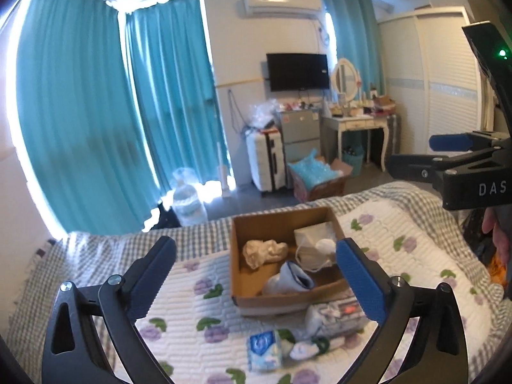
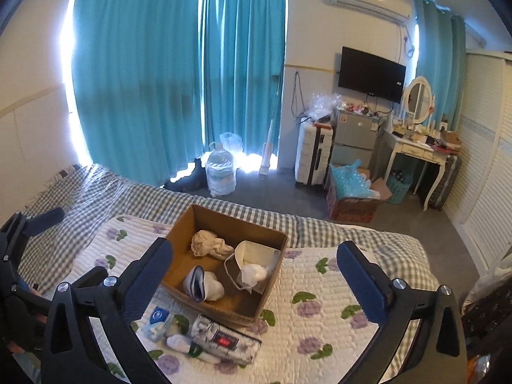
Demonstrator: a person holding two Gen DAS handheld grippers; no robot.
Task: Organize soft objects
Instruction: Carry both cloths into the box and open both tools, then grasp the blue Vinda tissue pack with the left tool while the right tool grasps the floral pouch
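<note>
An open cardboard box (image 1: 236,262) (image 2: 179,224) sits on the quilted bed. Inside lie a crumpled beige cloth (image 1: 264,251) (image 2: 211,243), a white face mask (image 1: 315,249) (image 2: 252,268) and a rolled white-and-blue sock (image 1: 289,280) (image 2: 201,283). In front of the box lie a tissue pack (image 1: 264,348) (image 2: 158,318), a small white sock (image 1: 304,350) (image 2: 179,342) and a patterned pouch (image 1: 336,315) (image 2: 224,340). My left gripper (image 1: 256,283) is open and empty above the box's near edge. My right gripper (image 2: 256,283) is open and empty above the box; it also shows in the left wrist view (image 1: 428,156) at the right.
The bed has a flowered quilt (image 2: 320,320) over a checked sheet. Beyond its far edge are a water jug (image 2: 220,172), a suitcase (image 2: 312,156), a box of blue bags (image 2: 352,192), a dressing table (image 2: 419,150) and teal curtains (image 2: 160,64).
</note>
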